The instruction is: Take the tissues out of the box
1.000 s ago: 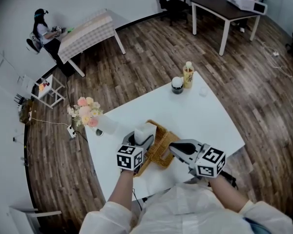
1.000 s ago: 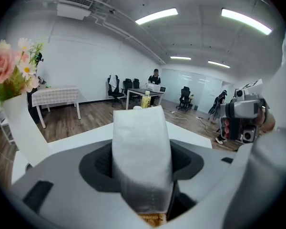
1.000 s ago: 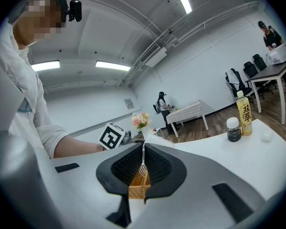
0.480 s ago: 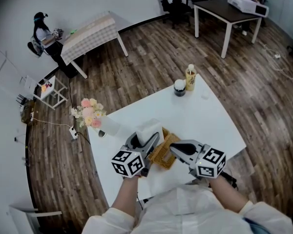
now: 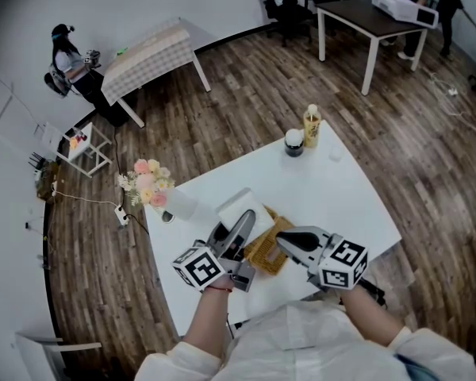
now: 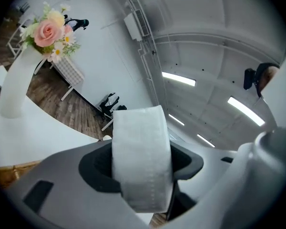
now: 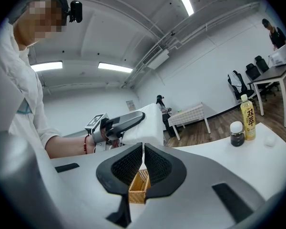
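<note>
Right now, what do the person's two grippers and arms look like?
The left gripper and the right gripper have smooth light-grey bodies and black pads, mesh-textured on the right one. The left cube and right cube bear black-and-white square markers. The person wears white sleeves and a thin red bracelet on the left wrist.

The tissues (image 5: 239, 204) are a white, folded stack, lifted clear of the box and held in the air above the white table (image 5: 333, 189), clamped between the jaws of the left gripper (image 5: 244, 217) so that a flat band of them stands upright and pokes out past the jaw tips. The woven box (image 5: 263, 247) is a tan wicker tissue box resting on the table just below and beside the raised stack. Its near wall is pinched by the closed jaws of the right gripper (image 5: 282, 241).
</note>
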